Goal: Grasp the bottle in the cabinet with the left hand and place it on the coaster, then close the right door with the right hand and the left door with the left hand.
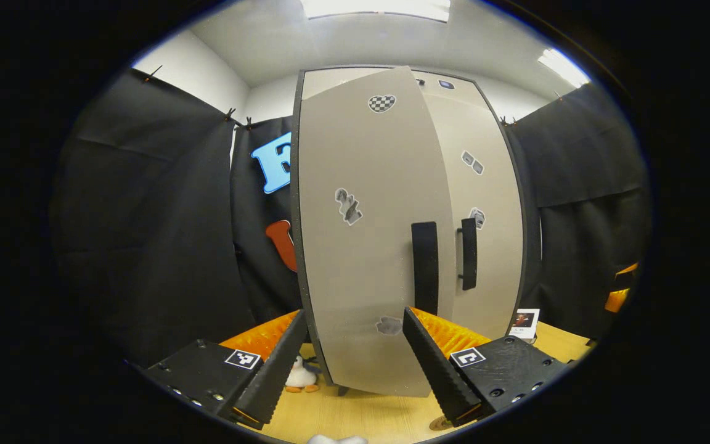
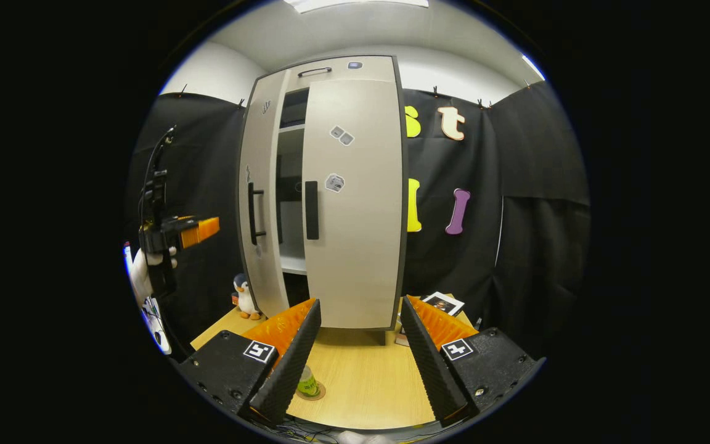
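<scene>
Left gripper [image 1: 355,345] hangs wide open before the ajar left door [image 1: 361,246]; right gripper [image 2: 361,345] gapes empty, bottle [image 2: 307,382] on coaster [image 2: 319,392].

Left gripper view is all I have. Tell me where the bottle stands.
Observer: The bottle stands upright on the coaster on the table, close to the right gripper.
Operator: Report the state of the doors.
Observer: The left door is ajar; shelves show in the gap between it and the right door.
Operator: Give me the left gripper's place as seen from there.
Observer: A hand holds the left gripper to the left of the cabinet, apart from the left door's handle.
</scene>
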Available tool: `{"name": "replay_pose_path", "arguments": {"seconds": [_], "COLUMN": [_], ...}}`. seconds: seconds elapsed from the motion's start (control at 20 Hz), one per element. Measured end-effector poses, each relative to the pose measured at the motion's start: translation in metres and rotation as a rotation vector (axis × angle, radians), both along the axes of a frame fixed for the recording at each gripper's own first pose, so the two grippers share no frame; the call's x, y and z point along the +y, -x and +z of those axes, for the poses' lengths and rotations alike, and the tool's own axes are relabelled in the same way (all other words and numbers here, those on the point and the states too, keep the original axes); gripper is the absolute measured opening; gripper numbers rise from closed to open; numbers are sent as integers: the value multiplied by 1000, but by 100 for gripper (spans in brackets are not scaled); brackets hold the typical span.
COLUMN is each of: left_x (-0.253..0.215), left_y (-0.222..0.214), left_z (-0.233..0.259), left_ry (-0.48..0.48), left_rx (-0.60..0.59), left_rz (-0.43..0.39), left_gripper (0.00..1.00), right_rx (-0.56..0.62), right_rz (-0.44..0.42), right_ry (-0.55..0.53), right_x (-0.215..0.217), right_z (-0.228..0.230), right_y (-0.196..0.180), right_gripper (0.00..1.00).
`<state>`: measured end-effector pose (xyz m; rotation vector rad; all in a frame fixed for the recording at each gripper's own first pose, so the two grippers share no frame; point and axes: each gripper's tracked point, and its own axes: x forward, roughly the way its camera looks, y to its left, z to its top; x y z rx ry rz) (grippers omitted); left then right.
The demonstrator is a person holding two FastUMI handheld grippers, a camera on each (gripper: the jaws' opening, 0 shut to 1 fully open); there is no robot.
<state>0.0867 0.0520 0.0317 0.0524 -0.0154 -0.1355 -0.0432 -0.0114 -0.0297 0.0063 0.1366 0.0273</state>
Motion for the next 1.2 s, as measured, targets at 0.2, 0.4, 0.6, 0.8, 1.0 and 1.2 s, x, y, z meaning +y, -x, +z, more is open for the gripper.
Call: {"name": "replay_pose_path", "arguments": {"seconds": [0.2, 0.4, 0.6, 0.8, 1.0, 1.2], "left_x": [-7, -8, 2, 9, 4, 4], "left_y": [20, 45, 74, 91, 99, 94], "left_z": [-17, -33, -56, -60, -57, -49], "left_ry": [4, 23, 24, 3, 18, 22], "left_rx": [29, 58, 111, 96, 76, 54], "left_rz": [-9, -2, 38, 74, 76, 71], "left_gripper": [96, 96, 96, 96, 95, 96], "right_rx": [-6, -17, -38, -37, -32, -36], "right_rz": [10, 19, 24, 20, 24, 25], "right_ry": [10, 23, 30, 25, 16, 22], "right_x": [10, 20, 27, 29, 33, 35], "right_z": [3, 5, 9, 2, -1, -2], "right_y": [-4, -8, -11, -13, -17, -16], "right_gripper": [81, 81, 81, 81, 81, 81]}}
